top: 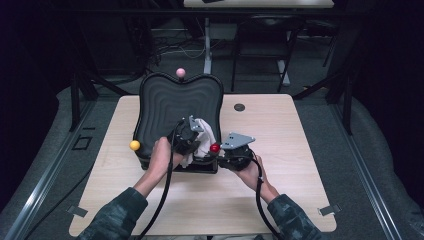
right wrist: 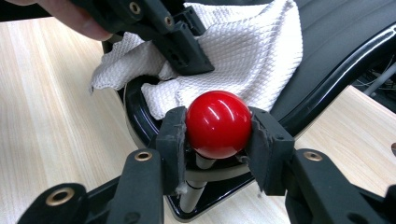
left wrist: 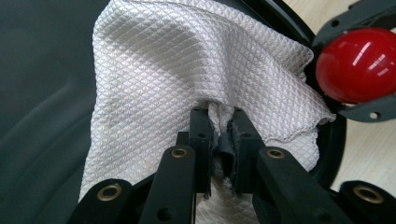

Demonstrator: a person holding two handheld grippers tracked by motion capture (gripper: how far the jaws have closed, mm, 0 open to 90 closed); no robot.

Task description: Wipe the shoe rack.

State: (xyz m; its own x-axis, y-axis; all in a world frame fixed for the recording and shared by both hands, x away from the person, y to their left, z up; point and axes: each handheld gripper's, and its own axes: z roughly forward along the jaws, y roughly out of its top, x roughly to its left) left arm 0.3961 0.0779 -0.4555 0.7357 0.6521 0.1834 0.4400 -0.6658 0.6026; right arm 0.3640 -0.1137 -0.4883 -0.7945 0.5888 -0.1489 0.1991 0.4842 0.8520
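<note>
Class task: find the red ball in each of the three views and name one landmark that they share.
High view: red ball at centre, on the black tray's near edge.
Left gripper view: upper right.
Right gripper view: centre, between the jaws.
Shared landmark: the white cloth.

I see my left gripper [top: 192,134] reaching forward from the left forearm, jaws pinched nearly together on a fold of white cloth [left wrist: 187,70], left hand [top: 161,156] wrapped around its body. My right gripper [top: 220,150] sits just beside it, jaws clamped on either side of the red ball [right wrist: 218,124], right hand [top: 248,169] gripping from behind. Both forearms come in low, angled inward, cables trailing back.
</note>
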